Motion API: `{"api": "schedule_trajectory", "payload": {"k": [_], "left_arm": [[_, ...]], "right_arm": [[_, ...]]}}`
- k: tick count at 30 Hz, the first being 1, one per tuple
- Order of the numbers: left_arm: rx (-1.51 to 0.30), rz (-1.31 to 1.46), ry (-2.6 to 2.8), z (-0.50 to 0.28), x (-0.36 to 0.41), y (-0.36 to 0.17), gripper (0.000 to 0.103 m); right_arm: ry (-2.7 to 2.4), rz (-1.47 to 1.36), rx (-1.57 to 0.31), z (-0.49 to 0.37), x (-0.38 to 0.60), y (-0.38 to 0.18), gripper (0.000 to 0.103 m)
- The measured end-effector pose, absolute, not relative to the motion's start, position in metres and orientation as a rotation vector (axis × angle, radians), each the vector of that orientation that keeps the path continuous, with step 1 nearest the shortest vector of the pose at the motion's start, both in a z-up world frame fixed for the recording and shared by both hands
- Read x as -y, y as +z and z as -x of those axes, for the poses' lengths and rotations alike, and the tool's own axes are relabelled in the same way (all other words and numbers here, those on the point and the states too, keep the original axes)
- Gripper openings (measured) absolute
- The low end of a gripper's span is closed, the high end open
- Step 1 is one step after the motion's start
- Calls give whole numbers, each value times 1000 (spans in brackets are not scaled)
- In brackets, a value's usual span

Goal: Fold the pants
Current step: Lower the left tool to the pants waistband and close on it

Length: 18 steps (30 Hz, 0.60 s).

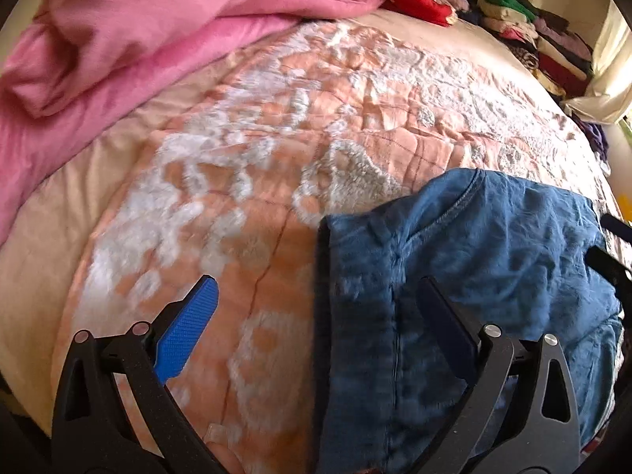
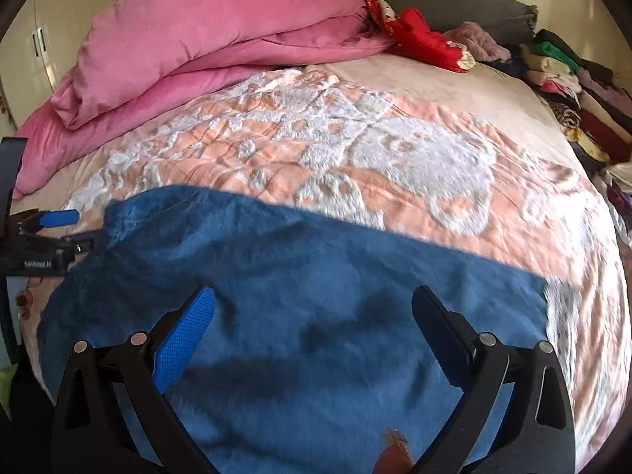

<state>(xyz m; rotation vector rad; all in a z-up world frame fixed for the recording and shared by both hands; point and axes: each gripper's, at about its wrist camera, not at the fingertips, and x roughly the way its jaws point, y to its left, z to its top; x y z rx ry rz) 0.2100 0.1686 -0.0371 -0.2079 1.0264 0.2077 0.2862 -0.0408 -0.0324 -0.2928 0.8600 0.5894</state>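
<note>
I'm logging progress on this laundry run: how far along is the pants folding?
Early. The blue pants lie spread across the patterned bedspread, apparently doubled lengthwise though no crosswise fold shows. The left gripper straddles their left edge, open; the right gripper hovers open above the middle. Gripping and folding remain.

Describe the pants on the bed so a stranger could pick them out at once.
Start at the bed, covered by a peach quilt with a white fuzzy pattern and a pink duvet bunched at its far side. At the near edge, under both open grippers, lie the blue pants. They are the only blue denim-like cloth and lie spread flat, unlike the stacked clothes at the right.
</note>
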Motion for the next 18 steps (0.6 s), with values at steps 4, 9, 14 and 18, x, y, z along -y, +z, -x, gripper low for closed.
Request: {"api": "schedule_trajectory", "payload": {"k": [4,9,14,18], "left_arm": [[-1015,183,191,-224,-167,-41,94],[-1016,162,202,-244,-167,-48,94],[-1015,177,129,-250,-165,-53,53],[-969,128,111,-244,-155,-49,32]], "right_arm": [[634,359,-836,-306,17,-36,99],[647,410,-846,-326,-2,-46,99],[654,505,-865,-341,-20,-59,99],[691,554,-877,-344,-28,-65,99]]}}
